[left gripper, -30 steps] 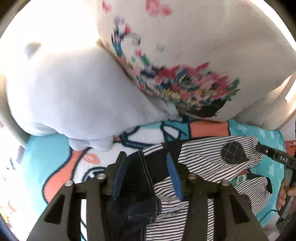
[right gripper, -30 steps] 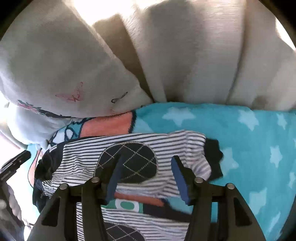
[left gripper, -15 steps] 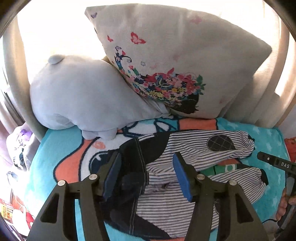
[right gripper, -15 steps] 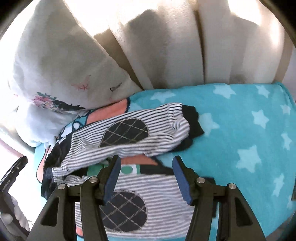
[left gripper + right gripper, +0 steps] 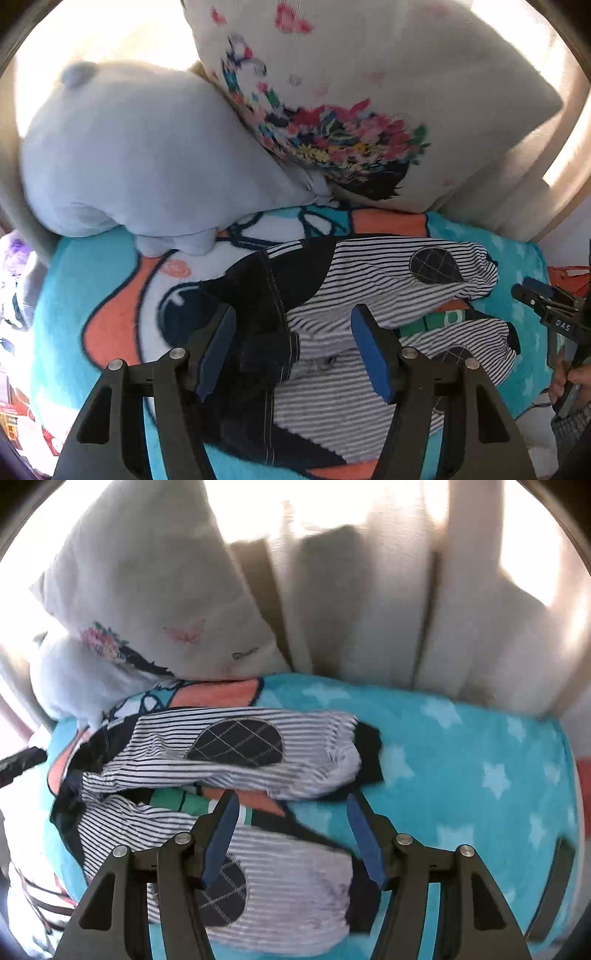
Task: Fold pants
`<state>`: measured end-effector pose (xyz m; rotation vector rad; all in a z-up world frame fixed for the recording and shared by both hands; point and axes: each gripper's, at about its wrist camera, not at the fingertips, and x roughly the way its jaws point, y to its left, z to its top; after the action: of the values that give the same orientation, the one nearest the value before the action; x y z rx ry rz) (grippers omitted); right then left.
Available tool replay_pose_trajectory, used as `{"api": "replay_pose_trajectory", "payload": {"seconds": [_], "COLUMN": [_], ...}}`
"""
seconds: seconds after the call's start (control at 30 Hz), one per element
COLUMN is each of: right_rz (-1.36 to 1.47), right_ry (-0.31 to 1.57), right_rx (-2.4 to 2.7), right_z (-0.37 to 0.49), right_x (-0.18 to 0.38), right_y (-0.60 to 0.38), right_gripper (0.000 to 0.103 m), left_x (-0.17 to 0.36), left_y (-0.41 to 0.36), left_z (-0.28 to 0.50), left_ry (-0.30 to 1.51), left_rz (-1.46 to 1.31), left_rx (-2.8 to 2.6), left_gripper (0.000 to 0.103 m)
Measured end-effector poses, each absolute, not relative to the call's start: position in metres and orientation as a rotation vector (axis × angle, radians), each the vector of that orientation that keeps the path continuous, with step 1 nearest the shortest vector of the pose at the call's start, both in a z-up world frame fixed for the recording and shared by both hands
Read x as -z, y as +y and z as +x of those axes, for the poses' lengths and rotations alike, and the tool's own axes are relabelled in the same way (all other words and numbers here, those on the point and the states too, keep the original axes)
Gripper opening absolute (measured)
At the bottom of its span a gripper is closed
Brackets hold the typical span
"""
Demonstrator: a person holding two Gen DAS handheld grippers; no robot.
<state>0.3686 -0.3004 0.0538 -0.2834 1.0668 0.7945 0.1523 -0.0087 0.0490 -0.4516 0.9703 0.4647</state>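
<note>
- Left gripper (image 5: 293, 345) up front, blue pads spread wide, nothing clamped, poised over the dark waistband end of the pants (image 5: 373, 291).
- Right gripper (image 5: 290, 832) likewise spread wide and carrying nothing, poised over the gap between the 2 legs near the cuffs.
- Pants (image 5: 236, 753) lying on the turquoise star blanket (image 5: 461, 760), striped black and white, 2 legs running side by side with a strip of blanket showing between them.
- Quilted dark knee patch (image 5: 234, 744) on the far leg, another on the near leg under the right gripper's left finger.
- Floral pillow (image 5: 369, 92) and pale blue plush cushion (image 5: 140, 155) propped behind, both touching the blanket's far edge.
- Curtain folds (image 5: 388, 602) hanging behind the bed.
</note>
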Motion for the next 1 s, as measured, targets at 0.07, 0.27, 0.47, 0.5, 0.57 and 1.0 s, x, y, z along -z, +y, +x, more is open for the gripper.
{"api": "replay_pose_trajectory", "payload": {"seconds": [0.07, 0.27, 0.47, 0.5, 0.57, 1.0], "right_rz": [-0.331, -0.454, -0.573, -0.585, -0.623, -0.658], "right_ry": [1.056, 1.059, 1.123, 1.128, 1.139, 1.195], "right_rx": [-0.829, -0.887, -0.975, -0.981, -1.007, -1.086], "right_z": [0.378, 0.405, 0.424, 0.426, 0.433, 0.427], "right_x": [-0.048, -0.024, 0.010, 0.013, 0.023, 0.048], "right_y": [-0.281, -0.228, -0.177, -0.174, -0.160, -0.136], "right_gripper": [0.065, 0.065, 0.065, 0.065, 0.065, 0.041], "left_x": [-0.038, -0.004, 0.016, 0.019, 0.028, 0.043], "left_y": [-0.001, 0.010, 0.022, 0.025, 0.031, 0.027], "left_z": [0.166, 0.214, 0.253, 0.258, 0.268, 0.285], "left_ry": [0.996, 1.078, 1.124, 1.133, 1.159, 1.218], "left_rz": [-0.469, -0.396, -0.260, -0.247, -0.225, -0.125], "left_rx": [-0.434, -0.344, -0.261, -0.246, -0.212, -0.077], "left_gripper": [0.064, 0.064, 0.064, 0.064, 0.064, 0.007]}}
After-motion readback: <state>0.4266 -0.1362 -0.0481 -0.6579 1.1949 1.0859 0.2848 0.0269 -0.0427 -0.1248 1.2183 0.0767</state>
